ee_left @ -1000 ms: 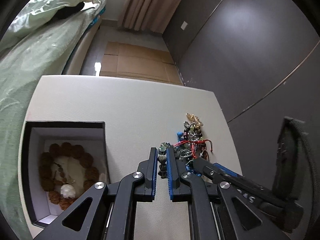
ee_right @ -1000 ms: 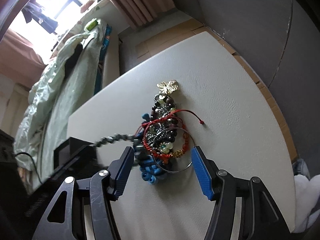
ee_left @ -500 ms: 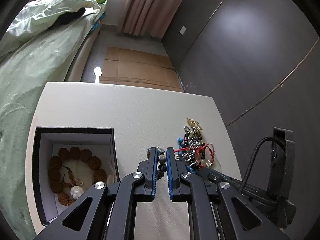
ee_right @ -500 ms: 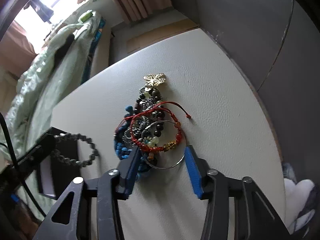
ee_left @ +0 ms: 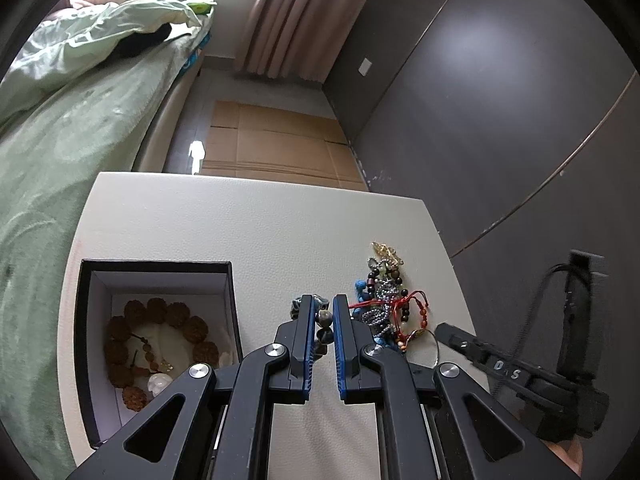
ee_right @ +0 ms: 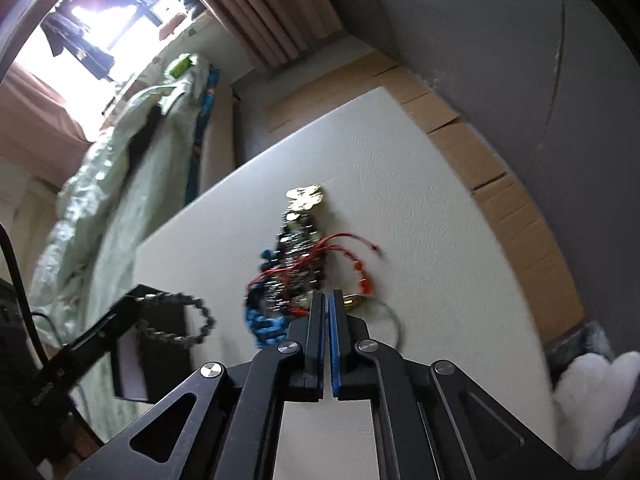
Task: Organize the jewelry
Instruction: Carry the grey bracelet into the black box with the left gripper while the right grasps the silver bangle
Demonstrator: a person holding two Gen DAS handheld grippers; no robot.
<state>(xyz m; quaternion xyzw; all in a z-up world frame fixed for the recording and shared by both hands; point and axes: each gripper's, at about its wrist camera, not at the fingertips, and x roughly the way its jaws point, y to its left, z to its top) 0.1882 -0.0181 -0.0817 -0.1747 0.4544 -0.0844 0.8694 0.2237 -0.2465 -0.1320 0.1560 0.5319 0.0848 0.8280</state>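
Observation:
My left gripper (ee_left: 321,304) is shut on a dark bead bracelet (ee_left: 324,320), which hangs as a loop (ee_right: 196,316) just right of the open black box (ee_left: 236,320). A brown bead bracelet (ee_left: 160,312) lies inside the box. A tangled jewelry pile (ee_left: 384,296) sits on the white table (ee_left: 240,232) to the right. My right gripper (ee_right: 325,298) is at the pile's near edge. Its jaws are closing the last bit and almost touch, pinching a strand of the red bead bracelet (ee_right: 362,276). A thin metal ring (ee_right: 396,324) lies beside them.
A bed with a green cover (ee_left: 60,140) runs along the table's left side. Flattened cardboard (ee_left: 272,148) lies on the floor beyond the far edge. A dark grey wall (ee_left: 480,120) stands close on the right. Bare tabletop lies between the box and the far edge.
My right gripper went from wide open around the pile to nearly closed at its near edge. The dark bracelet came free of the pile and now hangs by the box.

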